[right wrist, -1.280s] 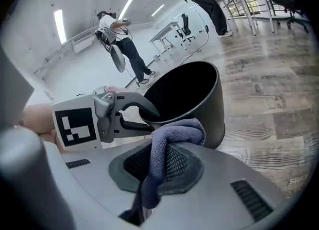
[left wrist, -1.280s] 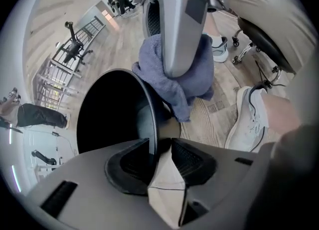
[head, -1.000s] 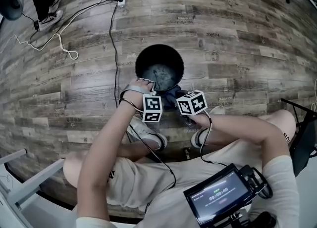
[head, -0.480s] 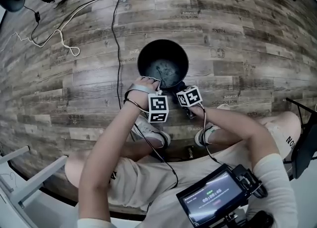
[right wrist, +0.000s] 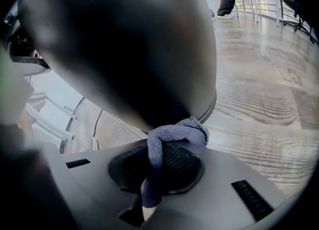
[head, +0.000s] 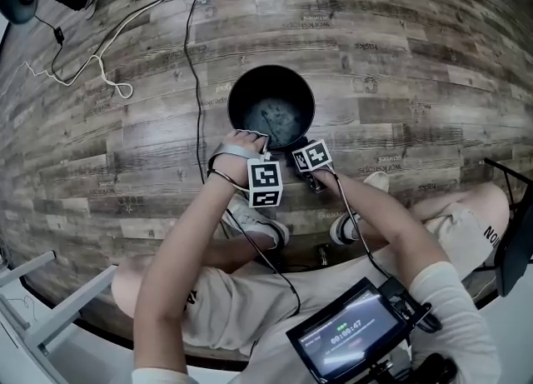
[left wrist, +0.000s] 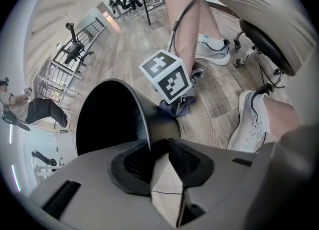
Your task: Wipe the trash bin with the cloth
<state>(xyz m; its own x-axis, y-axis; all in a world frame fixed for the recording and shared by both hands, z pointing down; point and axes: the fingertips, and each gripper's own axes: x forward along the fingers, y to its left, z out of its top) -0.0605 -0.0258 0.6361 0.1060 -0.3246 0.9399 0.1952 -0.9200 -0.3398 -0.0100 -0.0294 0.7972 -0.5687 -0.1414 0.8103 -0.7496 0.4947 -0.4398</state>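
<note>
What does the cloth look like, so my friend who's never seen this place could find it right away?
Find the round black trash bin standing on the wooden floor. Against its outer side, the right gripper pinches the cloth. It is the only soft, crumpled, blue-grey thing there; everything next to it is hard and smooth.

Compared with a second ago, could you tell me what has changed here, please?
The right gripper, jaws shut on the cloth, sank down the outer wall of the trash bin. The left gripper has just been closing its jaws on the rim. The bin and left gripper kept their places.
</note>
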